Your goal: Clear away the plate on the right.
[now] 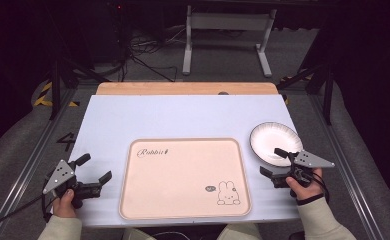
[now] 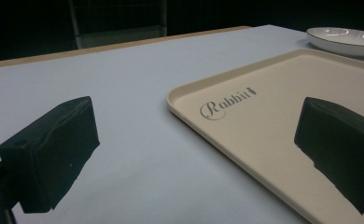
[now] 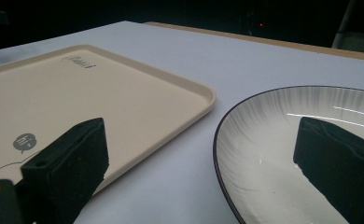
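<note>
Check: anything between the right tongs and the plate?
Nothing visible. The right tongs stand open at the near rim of the plate, one jaw over its rim, the other over bare table beside the tray. No object lies between them.

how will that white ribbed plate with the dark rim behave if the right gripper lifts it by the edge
The white ribbed plate with the dark rim looks stiff and probably ceramic, so likely breakable. Its glossy glaze may slip between the jaws of the open right gripper. It sits shallow and flat, so pushing should slide it, not tip it.
</note>
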The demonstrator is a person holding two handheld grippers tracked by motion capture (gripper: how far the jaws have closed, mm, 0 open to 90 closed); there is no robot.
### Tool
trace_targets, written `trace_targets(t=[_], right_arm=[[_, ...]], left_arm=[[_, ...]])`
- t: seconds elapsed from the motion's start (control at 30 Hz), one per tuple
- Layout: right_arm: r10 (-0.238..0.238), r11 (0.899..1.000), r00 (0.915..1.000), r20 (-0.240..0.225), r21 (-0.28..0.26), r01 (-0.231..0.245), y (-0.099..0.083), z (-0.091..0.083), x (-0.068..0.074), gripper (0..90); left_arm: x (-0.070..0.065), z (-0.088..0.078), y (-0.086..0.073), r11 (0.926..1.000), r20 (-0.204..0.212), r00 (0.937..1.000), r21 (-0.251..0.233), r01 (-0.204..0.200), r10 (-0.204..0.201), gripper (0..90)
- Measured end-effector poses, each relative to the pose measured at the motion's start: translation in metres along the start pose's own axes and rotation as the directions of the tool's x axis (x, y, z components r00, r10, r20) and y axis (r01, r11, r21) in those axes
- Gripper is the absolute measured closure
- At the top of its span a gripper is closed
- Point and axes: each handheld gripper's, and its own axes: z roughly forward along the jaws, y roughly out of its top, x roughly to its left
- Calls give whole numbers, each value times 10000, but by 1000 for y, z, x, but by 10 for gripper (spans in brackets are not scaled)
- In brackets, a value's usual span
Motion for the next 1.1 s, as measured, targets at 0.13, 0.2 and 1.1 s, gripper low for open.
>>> trace_targets(t=[0.13, 0.2, 1.1], right_arm=[[30, 10000, 10000, -69, -36, -31, 0, 0, 0, 31], [32, 10000, 10000, -76, -21, -32, 0, 0, 0, 30], [255, 9987, 9990, -376, 460, -238, 24, -4, -8, 39]], left_arm=[[0, 0, 0, 10000, 14, 10000, -2, 9, -9, 2], [0, 0, 0, 10000, 15, 10000, -8, 29, -29, 2], [1, 0, 0, 9999, 12, 10000, 95, 69, -69, 2]])
